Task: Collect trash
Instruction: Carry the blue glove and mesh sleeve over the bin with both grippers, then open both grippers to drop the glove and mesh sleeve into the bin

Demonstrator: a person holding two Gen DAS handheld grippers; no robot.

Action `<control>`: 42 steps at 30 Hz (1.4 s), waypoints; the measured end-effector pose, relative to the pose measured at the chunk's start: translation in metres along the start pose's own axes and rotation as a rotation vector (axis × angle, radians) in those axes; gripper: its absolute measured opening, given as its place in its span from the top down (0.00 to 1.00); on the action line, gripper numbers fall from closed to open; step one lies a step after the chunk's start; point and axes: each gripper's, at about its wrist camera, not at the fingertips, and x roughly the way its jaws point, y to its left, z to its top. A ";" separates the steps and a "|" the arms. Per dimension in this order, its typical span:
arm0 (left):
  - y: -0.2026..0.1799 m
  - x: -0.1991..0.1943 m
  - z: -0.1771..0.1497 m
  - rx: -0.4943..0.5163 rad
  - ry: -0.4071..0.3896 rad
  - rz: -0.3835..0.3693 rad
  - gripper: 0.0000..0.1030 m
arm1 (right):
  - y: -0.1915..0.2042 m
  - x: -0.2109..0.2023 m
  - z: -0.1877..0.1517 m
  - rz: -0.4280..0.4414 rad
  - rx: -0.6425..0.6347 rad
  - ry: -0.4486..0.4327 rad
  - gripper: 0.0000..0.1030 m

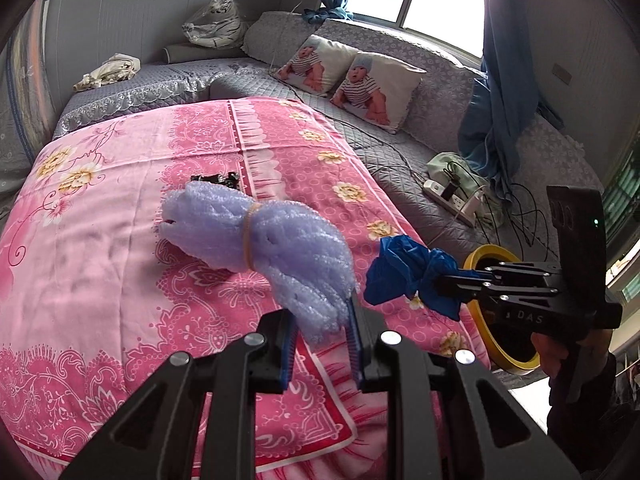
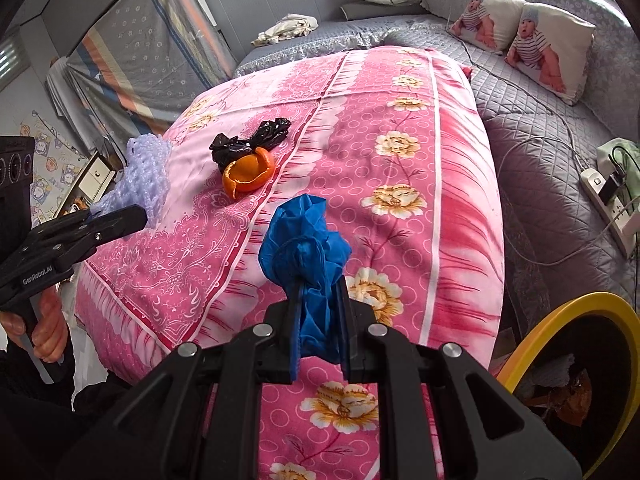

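Two hand-held grippers hang over a pink floral bedspread (image 2: pixel 400 128), each already loaded; the left gripper (image 1: pixel 324 324) is clenched on the tail of a lilac foam-net bundle (image 1: pixel 256 236), which juts forward and up from its blue pads with a rubber band around its middle; the right gripper (image 2: pixel 320 320) is clamped on a crumpled blue glove (image 2: pixel 304 240), the bulk of it bunched ahead of the fingertips.

The yellow-rimmed bin (image 2: pixel 560 328) stands just to the right of the right gripper and below it, beside the bed's edge; from the left wrist view it lies behind and beneath that gripper, well to the left gripper's right. Its dark mouth already holds some scraps.

The step in hand appears to be carrying both pieces to the bin; to do it well, the right gripper should likely go first, since it is nearer, moving until the glove hangs wholly inside the rim before the jaws part; thin rubber may cling to the pads, so a wide release looks wise. The left should follow once the mouth is free; the foam bundle is long and held only by its end, so it may swing or catch on the rim unless lowered tip-first.

Still ahead of both grippers, on the bedspread, lie an orange peel (image 2: pixel 248 176) and a crumpled black wrapper (image 2: pixel 248 140), touching each other; these remain for a later pass.
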 end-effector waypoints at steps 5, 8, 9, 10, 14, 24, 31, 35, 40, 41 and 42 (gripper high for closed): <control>-0.021 0.004 0.004 0.047 0.007 -0.041 0.80 | -0.021 -0.008 -0.003 -0.023 0.040 -0.018 0.87; -0.034 0.008 0.007 0.072 0.018 -0.075 0.80 | -0.037 -0.015 -0.005 -0.048 0.071 -0.029 0.87; -0.041 0.010 0.008 0.082 0.020 -0.086 0.80 | -0.043 -0.018 -0.006 -0.057 0.082 -0.033 0.87; -0.046 0.012 0.009 0.092 0.020 -0.095 0.80 | -0.047 -0.022 -0.008 -0.067 0.093 -0.038 0.87; -0.071 0.018 0.013 0.140 0.026 -0.138 0.80 | -0.070 -0.038 -0.014 -0.110 0.137 -0.063 0.87; -0.135 0.041 0.020 0.262 0.065 -0.231 0.80 | -0.130 -0.078 -0.043 -0.239 0.274 -0.122 0.87; -0.177 0.059 0.021 0.336 0.090 -0.295 0.80 | -0.165 -0.102 -0.063 -0.342 0.355 -0.147 0.87; -0.197 0.072 0.021 0.367 0.102 -0.328 0.80 | -0.182 -0.111 -0.074 -0.404 0.396 -0.154 0.87; -0.217 0.094 0.017 0.398 0.129 -0.361 0.80 | -0.200 -0.116 -0.086 -0.452 0.445 -0.152 0.87; -0.220 0.100 0.016 0.402 0.143 -0.366 0.80 | -0.203 -0.117 -0.088 -0.468 0.451 -0.151 0.87; -0.225 0.105 0.014 0.406 0.157 -0.374 0.80 | -0.204 -0.118 -0.091 -0.482 0.455 -0.149 0.87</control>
